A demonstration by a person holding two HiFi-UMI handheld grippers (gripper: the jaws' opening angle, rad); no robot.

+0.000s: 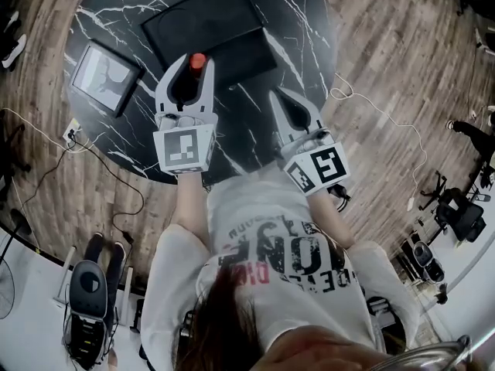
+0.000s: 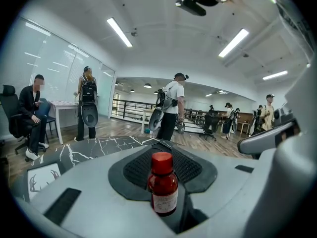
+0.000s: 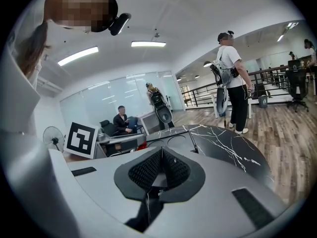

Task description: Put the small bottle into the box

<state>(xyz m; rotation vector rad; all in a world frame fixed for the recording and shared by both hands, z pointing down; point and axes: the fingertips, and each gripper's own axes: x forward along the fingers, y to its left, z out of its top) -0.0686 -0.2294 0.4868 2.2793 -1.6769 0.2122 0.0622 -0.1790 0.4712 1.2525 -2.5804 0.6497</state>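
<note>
The left claw (image 1: pixel 193 66) gripped the small bottle (image 2: pixel 163 185) upright, by the near rim of the box (image 1: pixel 203 15); the right claw (image 1: pixel 281 97) was clenched, empty. Clipping that rim could tip the bottle onto the counter (image 1: pixel 302 22).

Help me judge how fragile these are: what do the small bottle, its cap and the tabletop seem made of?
Bottle: glossy, see-through reddish-brown, so glass or clear plastic, with a paper-looking label.
Cap: opaque red with a dull sheen, probably plastic.
Tabletop: black with white veins, so marble or a marble-look finish.
</note>
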